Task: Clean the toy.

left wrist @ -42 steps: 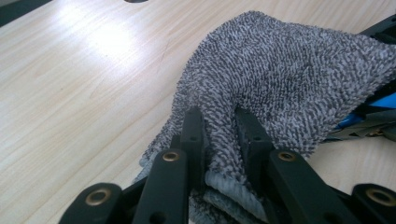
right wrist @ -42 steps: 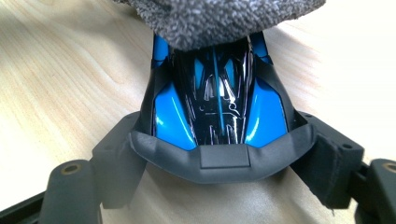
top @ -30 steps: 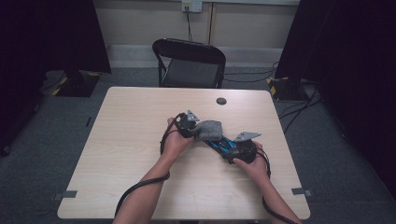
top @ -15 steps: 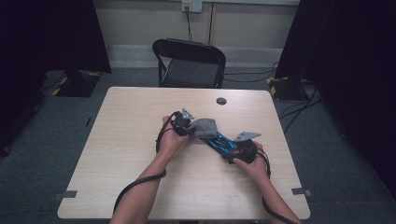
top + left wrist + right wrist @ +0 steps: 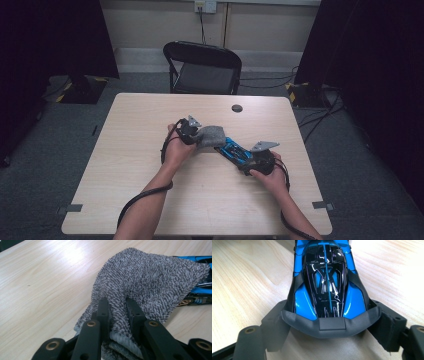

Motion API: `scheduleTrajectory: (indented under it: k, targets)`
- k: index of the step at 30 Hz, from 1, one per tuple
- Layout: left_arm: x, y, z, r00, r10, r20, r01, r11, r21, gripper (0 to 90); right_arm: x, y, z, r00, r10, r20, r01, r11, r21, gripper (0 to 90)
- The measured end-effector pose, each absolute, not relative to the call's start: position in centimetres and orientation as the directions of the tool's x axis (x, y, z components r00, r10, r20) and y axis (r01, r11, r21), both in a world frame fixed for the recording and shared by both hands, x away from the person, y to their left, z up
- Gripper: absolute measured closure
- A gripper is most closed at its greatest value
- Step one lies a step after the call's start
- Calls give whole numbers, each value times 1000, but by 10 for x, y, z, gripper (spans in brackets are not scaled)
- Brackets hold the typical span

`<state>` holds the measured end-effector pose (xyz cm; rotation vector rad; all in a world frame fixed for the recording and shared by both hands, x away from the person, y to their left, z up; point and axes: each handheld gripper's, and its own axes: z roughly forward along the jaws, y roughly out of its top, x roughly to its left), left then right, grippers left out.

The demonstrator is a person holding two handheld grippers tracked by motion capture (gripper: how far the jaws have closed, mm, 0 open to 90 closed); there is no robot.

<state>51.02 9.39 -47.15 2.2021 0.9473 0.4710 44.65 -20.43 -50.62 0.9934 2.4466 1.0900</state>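
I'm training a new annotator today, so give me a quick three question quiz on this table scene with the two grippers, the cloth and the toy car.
1. True or false: the left gripper is shut on the grey cloth.
2. What does the right gripper hold? A) a cup B) the blue toy car C) a pen
3. In the high view, what small dark thing lies on the table near its far edge?

Key
1. True: the jaws pinch a fold of the cloth.
2. B: the jaws clamp the car's rear sides.
3. A small round black disc; what it is cannot be told.
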Motion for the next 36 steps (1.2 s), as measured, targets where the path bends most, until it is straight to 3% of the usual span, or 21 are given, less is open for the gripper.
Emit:
scheduleTrajectory:
  k: [36]
  targets:
    - [495,140,-459,635,771,50,498,-458,737,759,447,-204,-506,-723,690,19,476,478,738,235]
